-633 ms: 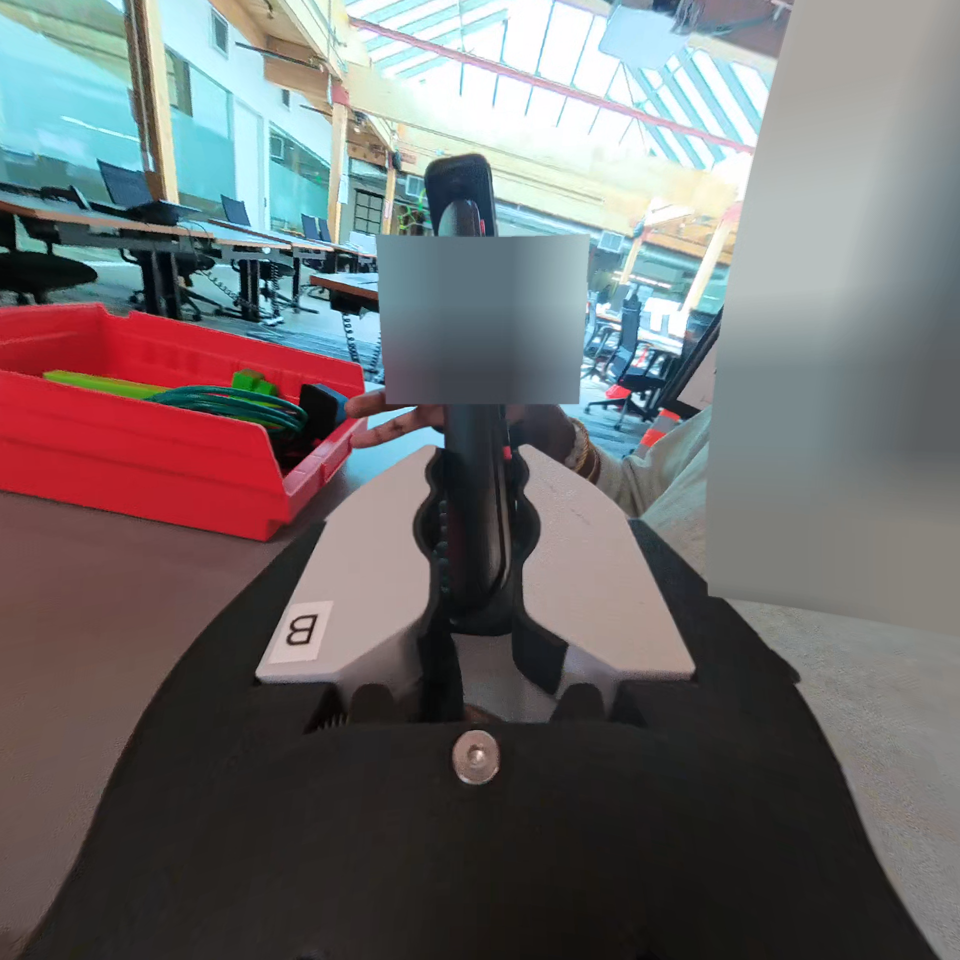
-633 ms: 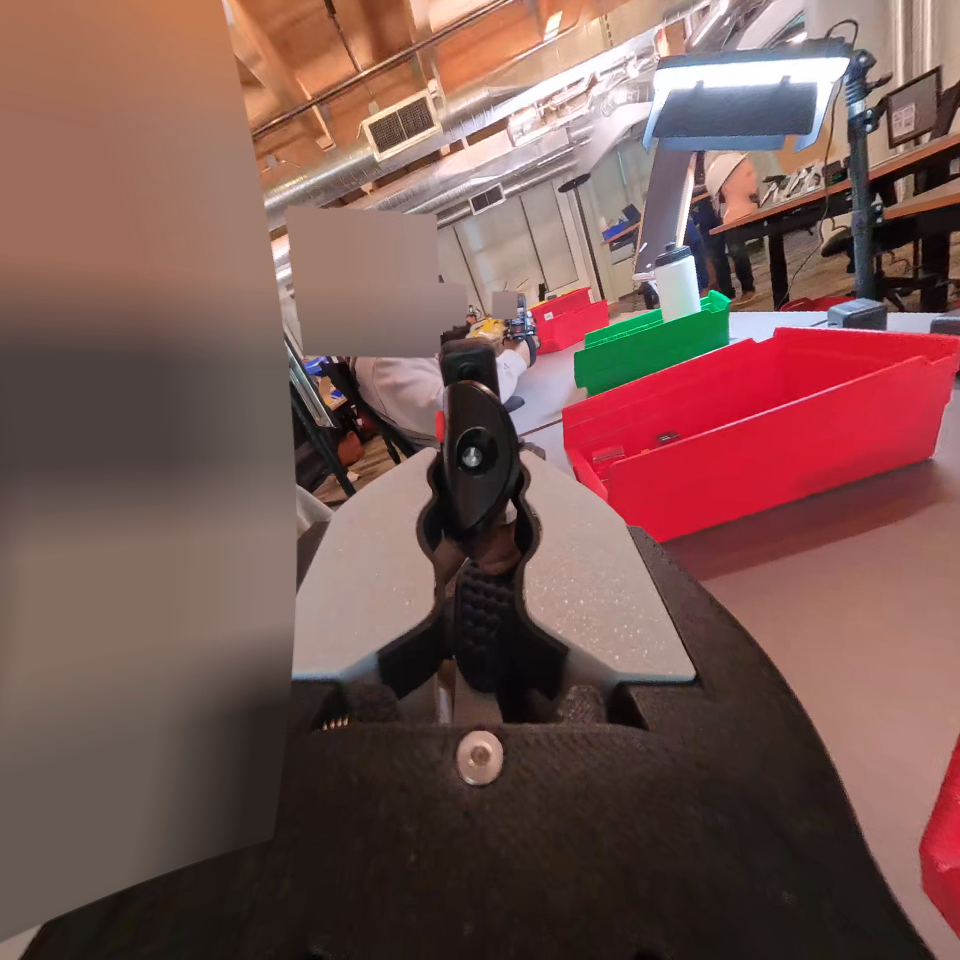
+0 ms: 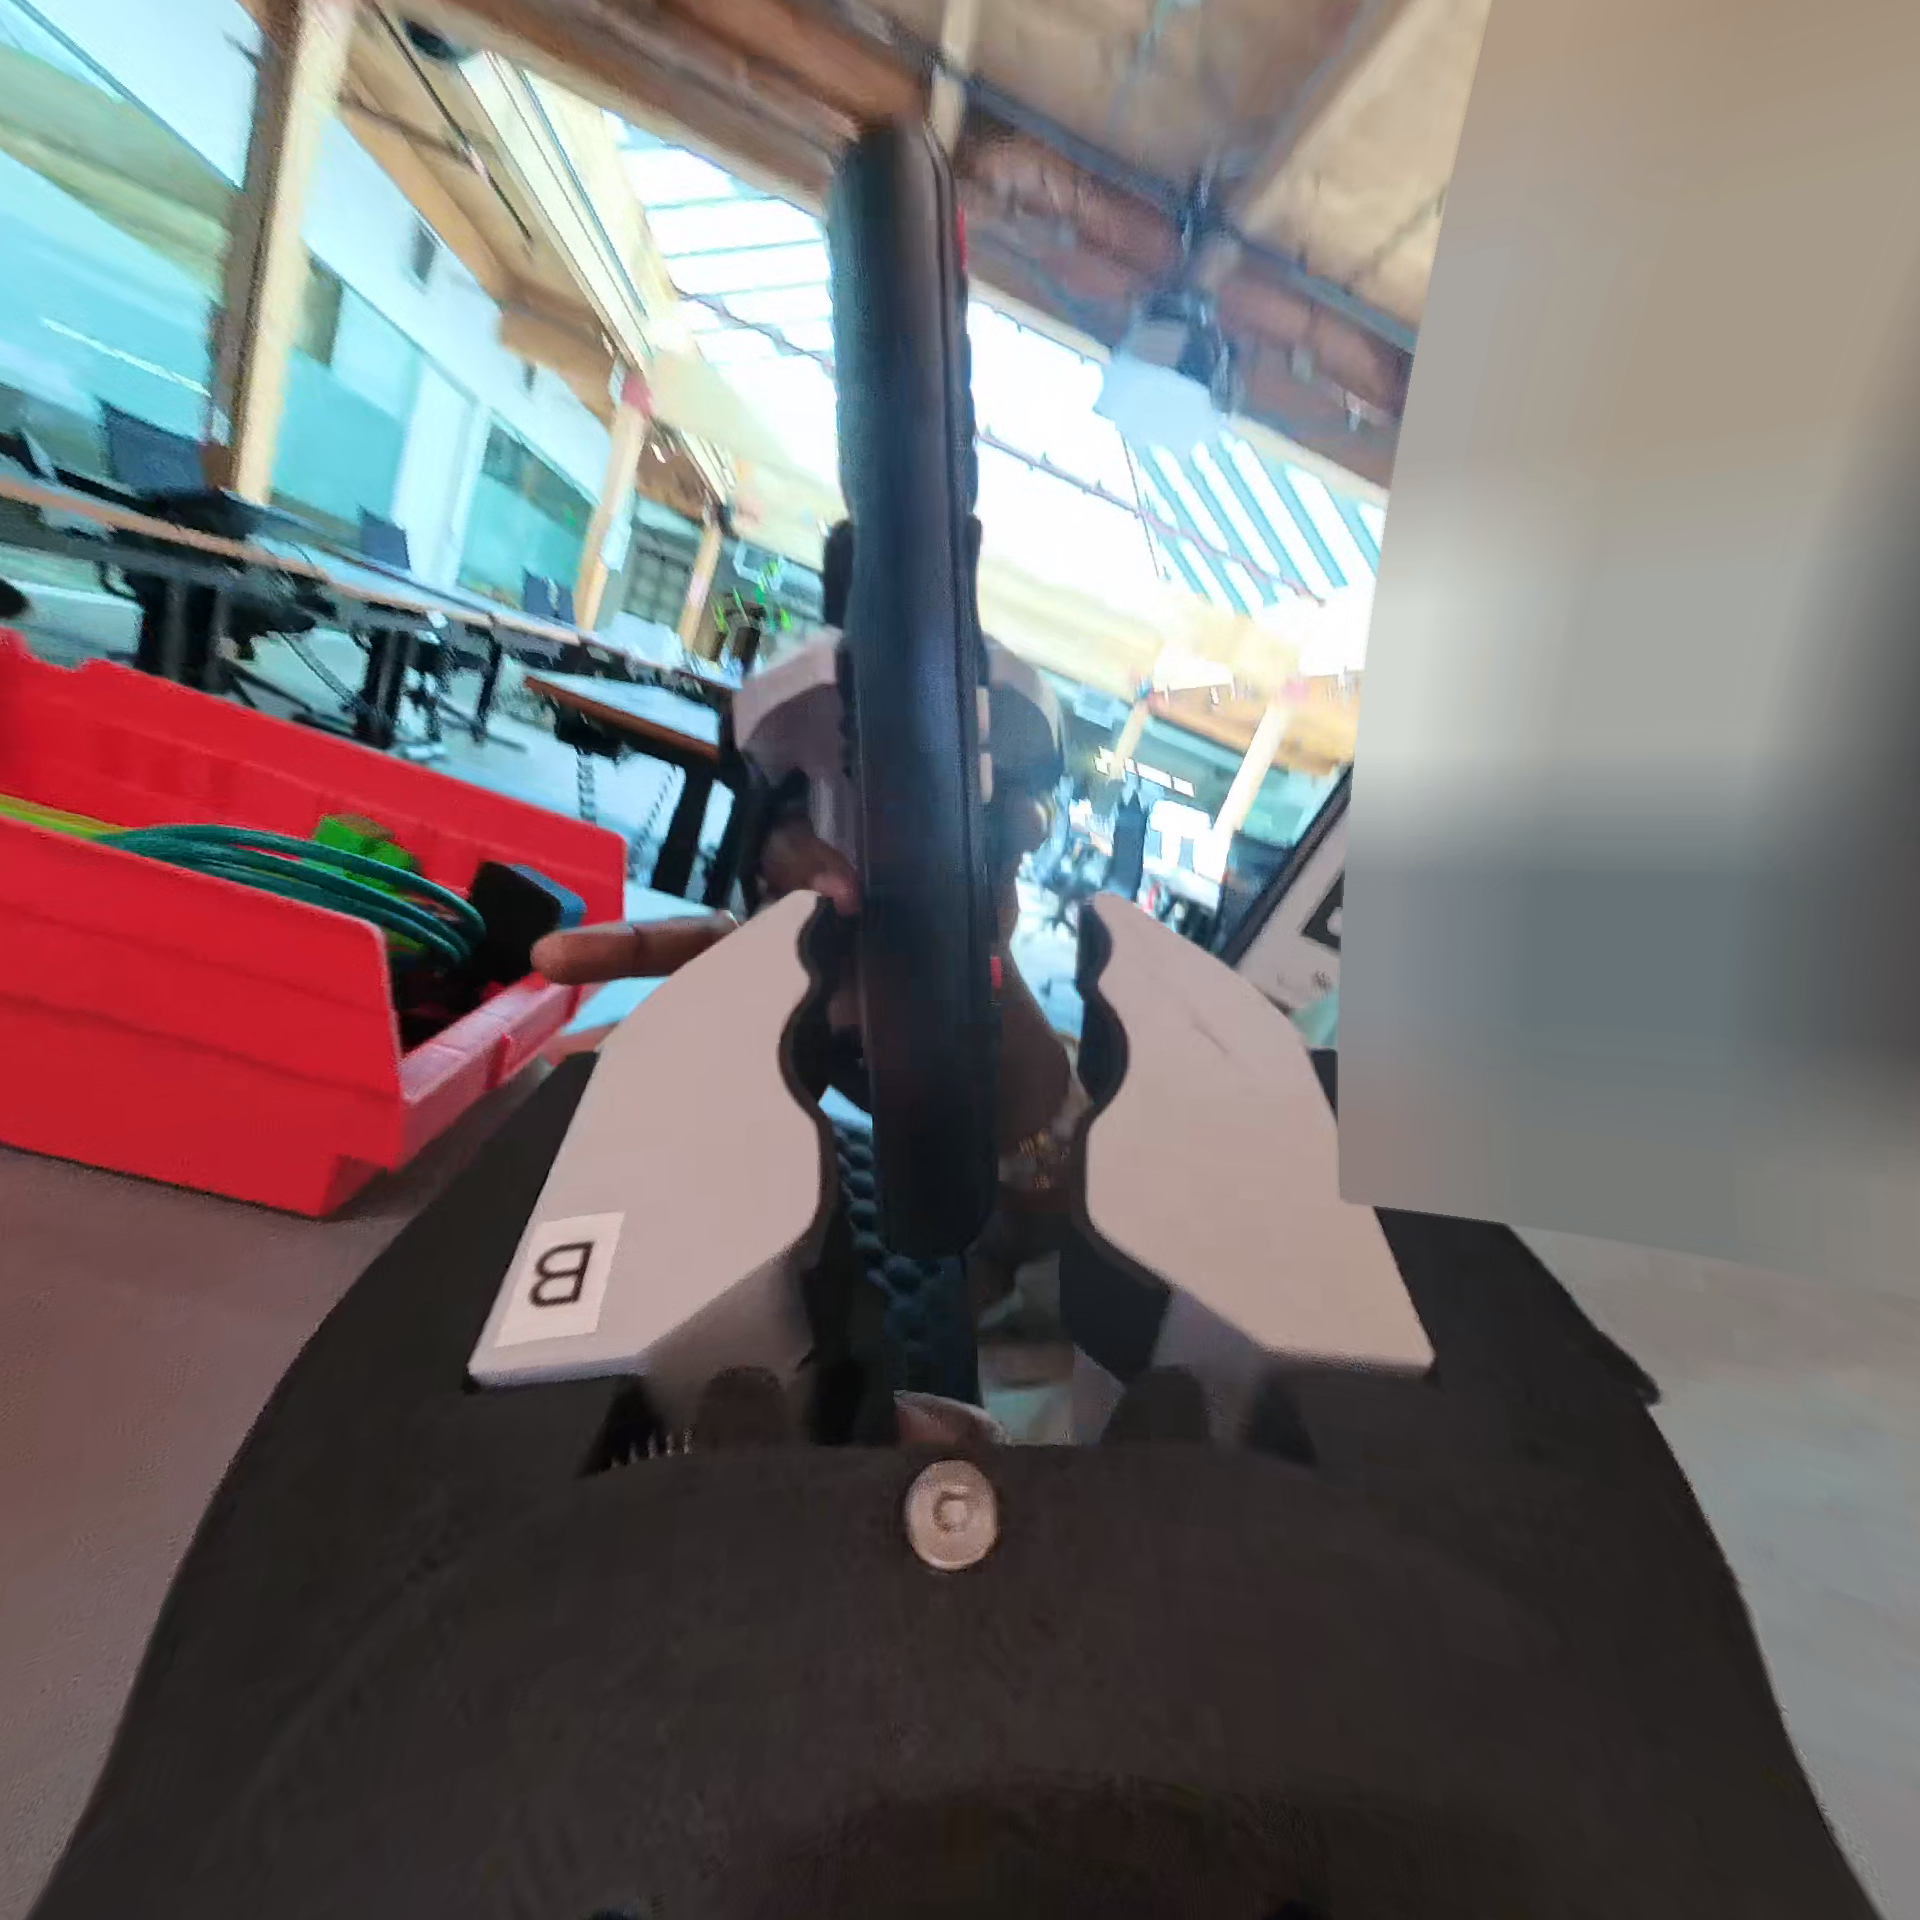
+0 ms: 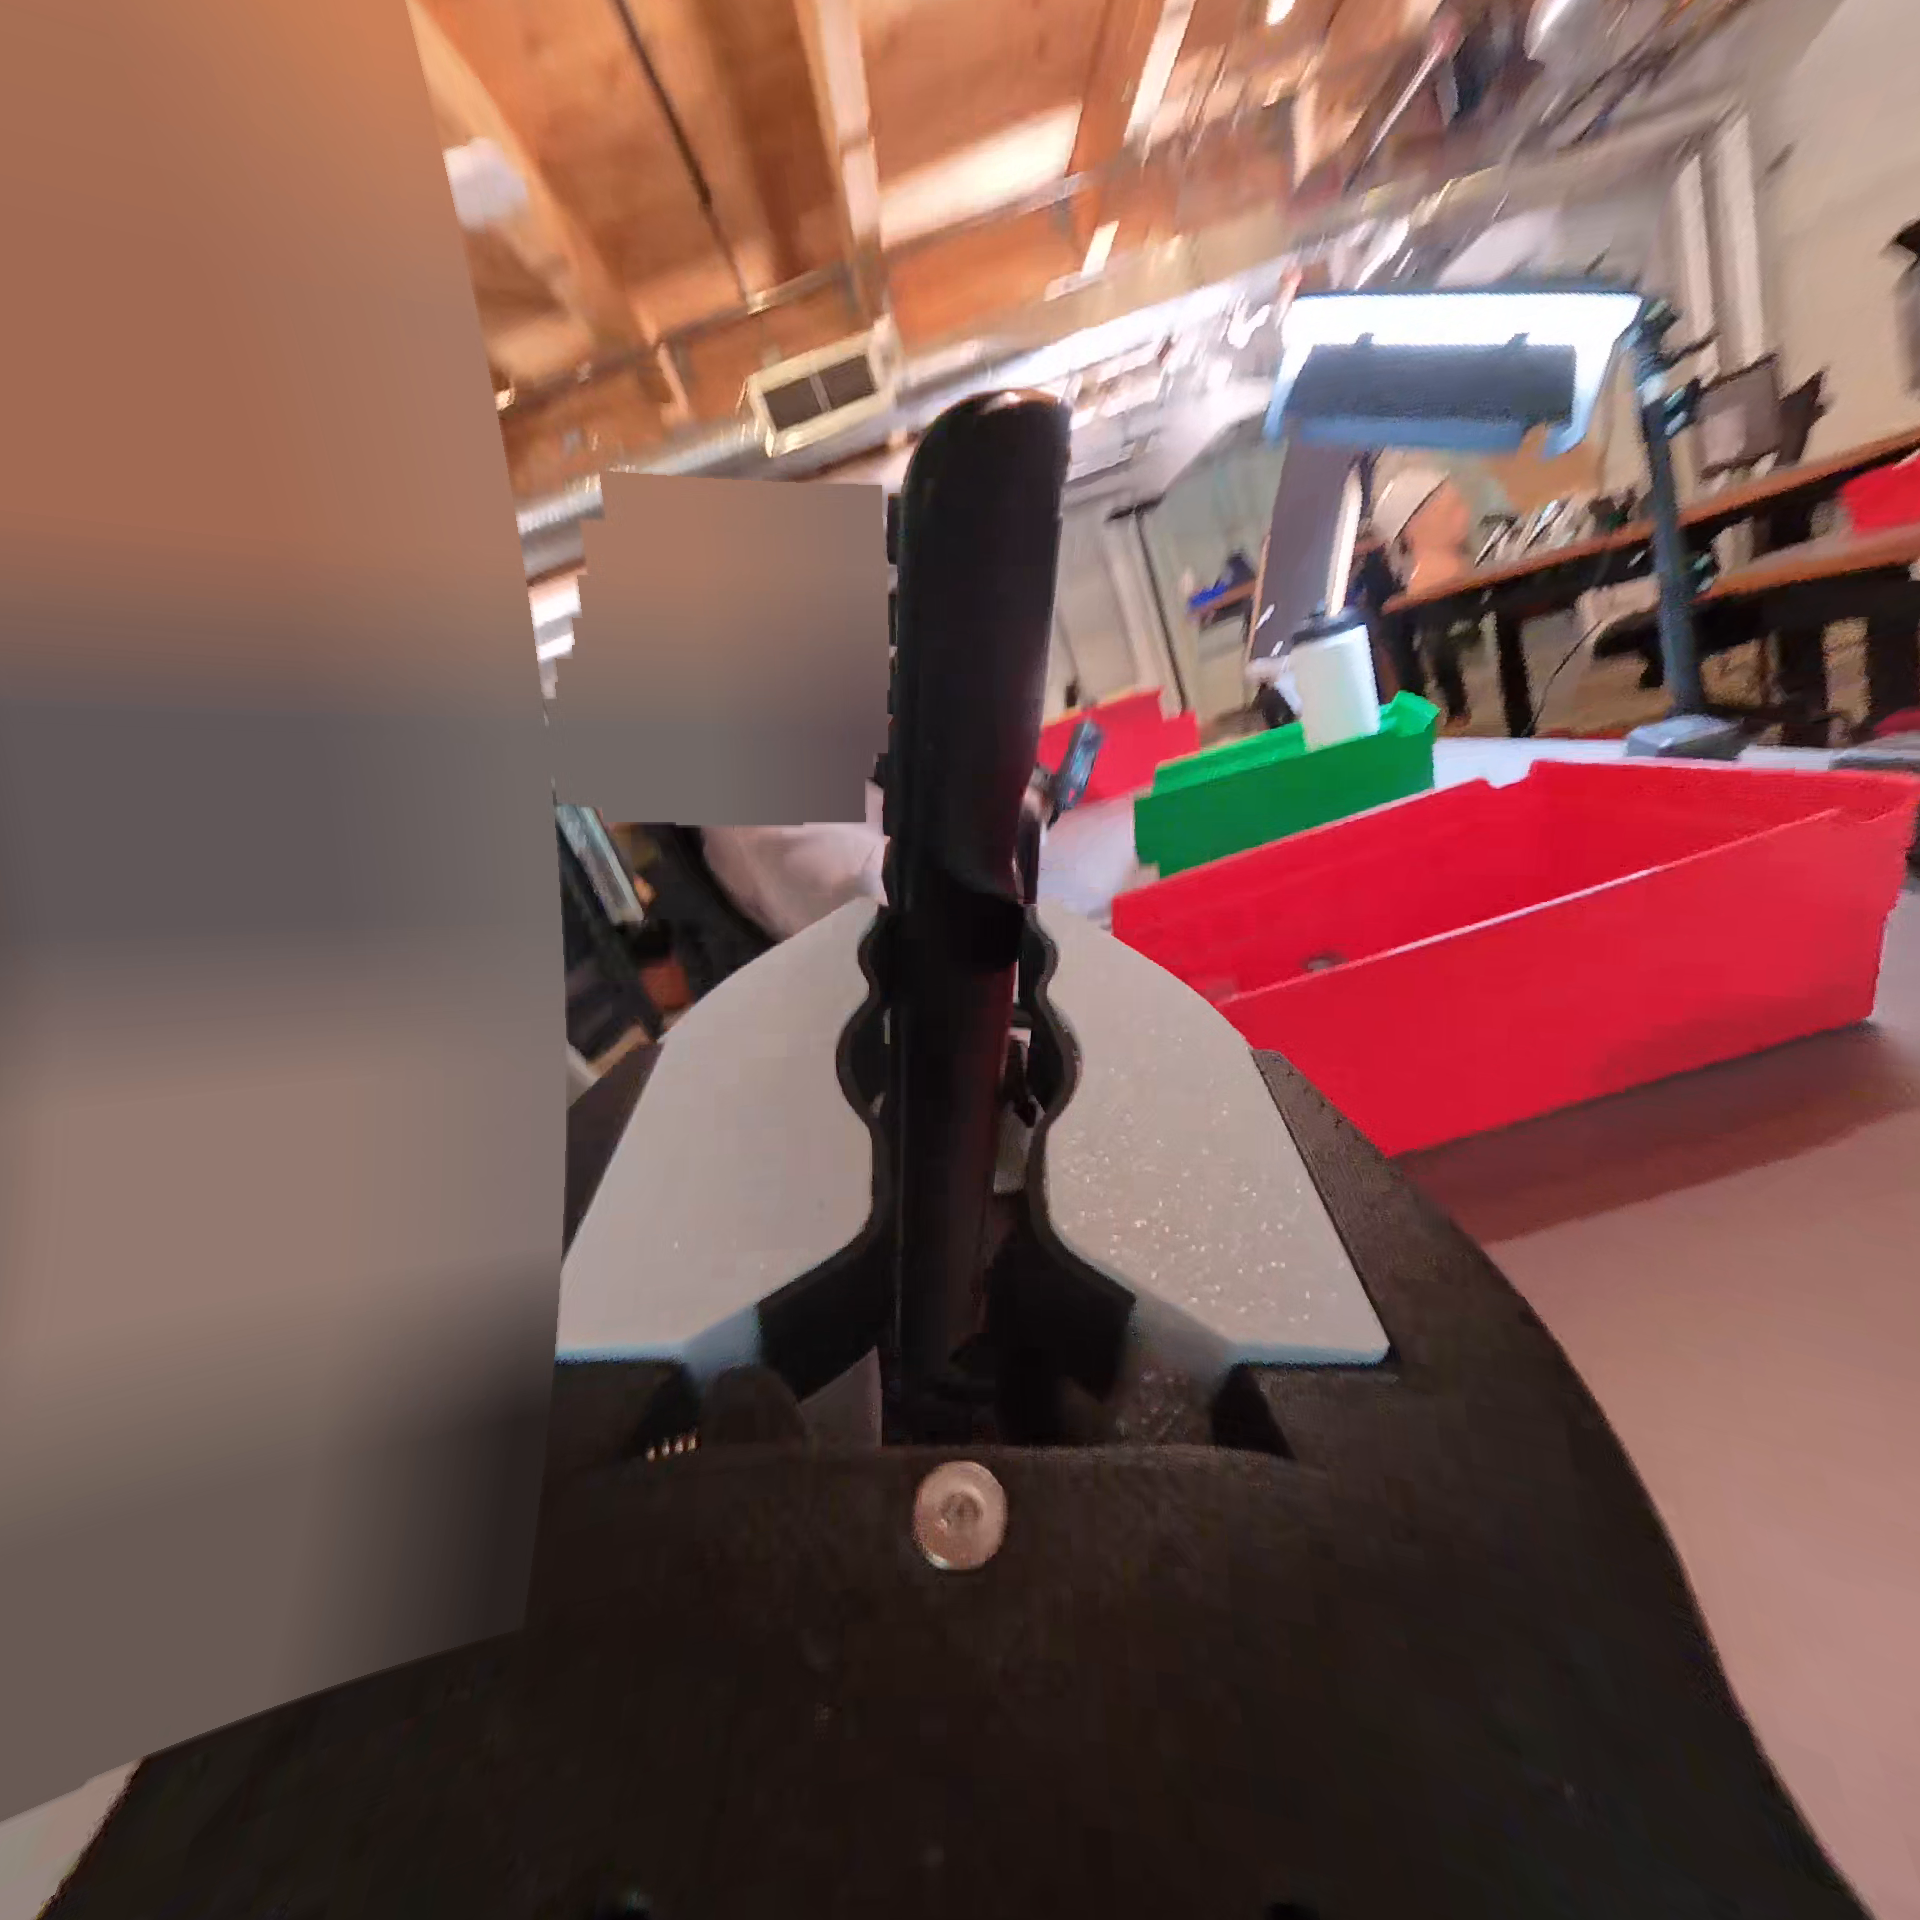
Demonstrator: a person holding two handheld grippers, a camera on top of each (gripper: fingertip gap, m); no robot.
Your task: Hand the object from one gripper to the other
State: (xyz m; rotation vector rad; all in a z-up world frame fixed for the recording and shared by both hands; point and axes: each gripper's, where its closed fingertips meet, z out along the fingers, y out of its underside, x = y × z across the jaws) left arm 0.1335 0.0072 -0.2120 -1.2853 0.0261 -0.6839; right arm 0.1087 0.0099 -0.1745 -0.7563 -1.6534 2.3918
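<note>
Left wrist view: left gripper (image 3: 940, 956) gapes around the long black plastic tool (image 3: 914, 727) — right gripper (image 4: 961, 971) clamps it (image 4: 971, 831).

Daylight floods the left wrist view from skylights (image 3: 748, 239) and tall windows, and the glazing blows out to near white behind the dark object (image 3: 909, 727), which reads almost as a silhouette. The right wrist view is warmer, lit by the timber ceiling's glow and a bright lamp panel (image 4: 1455, 322) (its face is clipped to white). Both views smear with motion blur, strongest in the background and toward the upper corners. Wide-angle distortion bends straight lines at the edges. The red bin (image 4: 1558, 935) casts a soft shadow on the worktop (image 4: 1662, 1195).
</note>
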